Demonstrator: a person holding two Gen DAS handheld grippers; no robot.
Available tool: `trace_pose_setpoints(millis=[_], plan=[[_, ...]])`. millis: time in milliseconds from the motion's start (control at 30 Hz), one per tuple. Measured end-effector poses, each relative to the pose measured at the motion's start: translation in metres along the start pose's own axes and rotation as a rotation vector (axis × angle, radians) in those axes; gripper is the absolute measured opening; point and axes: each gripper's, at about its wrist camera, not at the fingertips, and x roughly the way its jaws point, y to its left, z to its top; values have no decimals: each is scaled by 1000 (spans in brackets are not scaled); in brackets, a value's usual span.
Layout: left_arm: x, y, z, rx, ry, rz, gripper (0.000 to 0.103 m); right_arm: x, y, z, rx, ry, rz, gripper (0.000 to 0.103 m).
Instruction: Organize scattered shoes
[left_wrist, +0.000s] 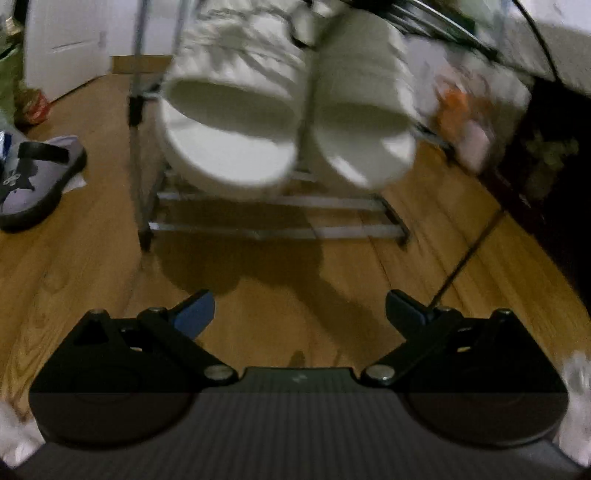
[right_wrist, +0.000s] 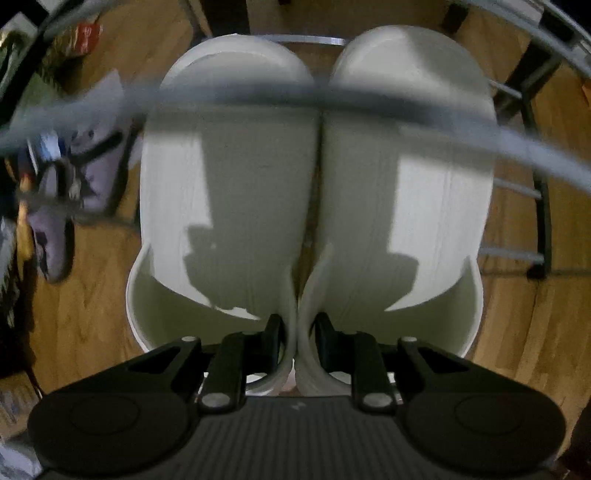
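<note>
A pair of white slides (left_wrist: 288, 122) hangs in the air in front of a metal shoe rack (left_wrist: 280, 218), blurred by motion. In the right wrist view my right gripper (right_wrist: 298, 328) is shut on the inner side walls of both white slides (right_wrist: 229, 184), held side by side, toes pointing away over the rack's rails (right_wrist: 517, 184). My left gripper (left_wrist: 300, 314) is open and empty, low over the wooden floor, in front of the rack. A grey-purple sandal with a black strap (left_wrist: 33, 181) lies on the floor at the left.
A white door (left_wrist: 62, 40) stands at the back left. Dark furniture (left_wrist: 554, 177) and a thin cable (left_wrist: 469, 254) are at the right. Small clutter lies by the left wall (left_wrist: 35, 105). A blurred grey rail (right_wrist: 295, 99) crosses the right wrist view.
</note>
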Motion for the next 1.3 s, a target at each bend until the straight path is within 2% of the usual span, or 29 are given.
trace_pose_setpoints(millis=[33, 100, 200, 300, 433, 567, 600, 633, 667, 733, 967, 1033, 1100, 1200, 1267, 1300], plan=[[3, 4, 7, -12, -29, -12, 101, 1, -1, 4, 2, -8, -4, 20], [15, 10, 26, 24, -82, 13, 101, 3, -7, 10, 4, -39, 7, 20], [39, 16, 50, 114, -80, 76, 99, 4, -20, 14, 11, -95, 43, 20], [55, 27, 70, 133, -58, 91, 99, -5, -35, 25, 16, -133, 63, 22], [62, 38, 85, 107, -44, 83, 99, -16, -59, 38, 61, -133, 98, 27], [63, 37, 88, 79, -46, 90, 99, -26, -67, 34, 21, -146, 76, 31], [63, 36, 89, 67, -44, 89, 98, -27, -68, 37, 9, -151, 66, 33], [61, 36, 89, 51, -42, 80, 98, -31, -65, 39, -13, -167, 39, 42], [58, 36, 89, 35, -42, 69, 97, -37, -60, 38, -40, -198, 2, 56], [54, 32, 89, 26, -54, 64, 98, -48, -46, 30, -87, -268, -73, 76], [48, 28, 89, 17, -56, 68, 97, -77, -54, 4, -121, -383, -75, 75], [45, 29, 92, -6, -65, 66, 97, -64, -32, 7, -112, -429, -38, 75], [44, 29, 95, -10, -67, 71, 97, -69, -38, 0, -100, -476, 12, 76], [40, 25, 98, 6, -78, 85, 97, -81, -51, -22, -114, -591, 46, 76], [37, 23, 99, 24, -96, 83, 98, -73, -43, -39, -142, -703, 110, 76], [35, 22, 100, 27, -103, 74, 98, -70, -41, -58, -152, -792, 161, 77]])
